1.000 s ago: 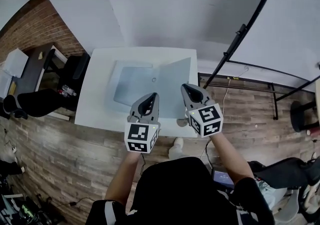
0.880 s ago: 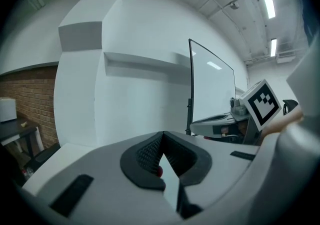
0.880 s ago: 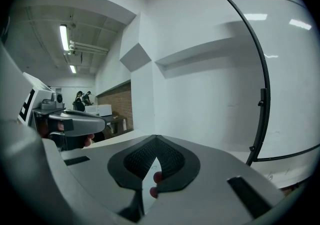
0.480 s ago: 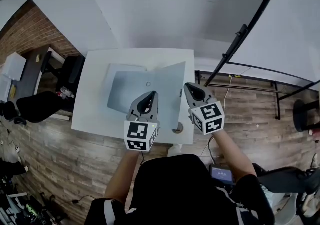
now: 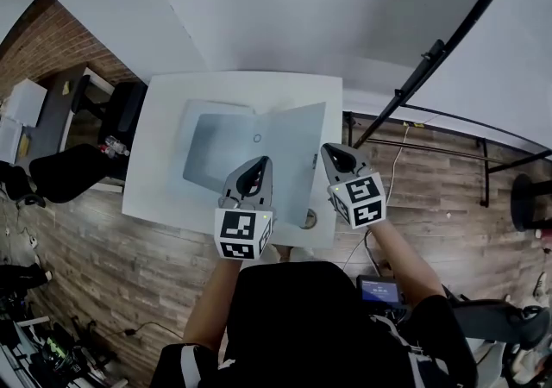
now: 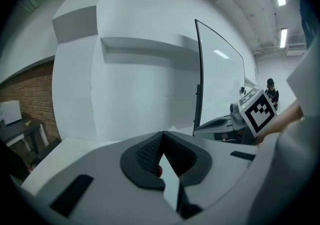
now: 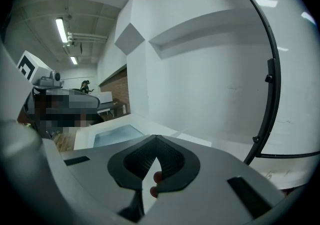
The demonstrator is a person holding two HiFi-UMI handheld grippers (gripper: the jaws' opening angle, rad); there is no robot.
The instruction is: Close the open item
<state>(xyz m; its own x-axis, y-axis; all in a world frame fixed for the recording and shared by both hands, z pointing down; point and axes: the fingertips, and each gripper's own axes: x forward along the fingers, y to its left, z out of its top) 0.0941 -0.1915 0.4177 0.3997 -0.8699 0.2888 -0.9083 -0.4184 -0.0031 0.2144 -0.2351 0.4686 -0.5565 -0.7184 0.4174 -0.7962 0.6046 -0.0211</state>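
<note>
A pale blue-grey folder-like item (image 5: 220, 149) lies open on the white table (image 5: 159, 162), and its right leaf (image 5: 297, 140) stands raised. A small ring mark (image 5: 257, 138) shows near its middle. My left gripper (image 5: 259, 163) hovers shut over the item's near edge with nothing in it. My right gripper (image 5: 331, 151) is also shut and empty, just right of the raised leaf. In the right gripper view the item (image 7: 112, 134) lies beyond the jaws and to their left. The left gripper view shows only closed jaws (image 6: 161, 140), the wall and the right gripper (image 6: 252, 114).
A small round object (image 5: 308, 220) sits at the table's near right corner. A black pole of a rack (image 5: 431, 54) slants across the right. A black chair (image 5: 69, 172) and a dark desk (image 5: 52, 110) stand left. Wood floor surrounds the table.
The head camera has shifted a little, so the table sits slightly differently in view. Both grippers stay shut over the table's near edge, almost where they were.
</note>
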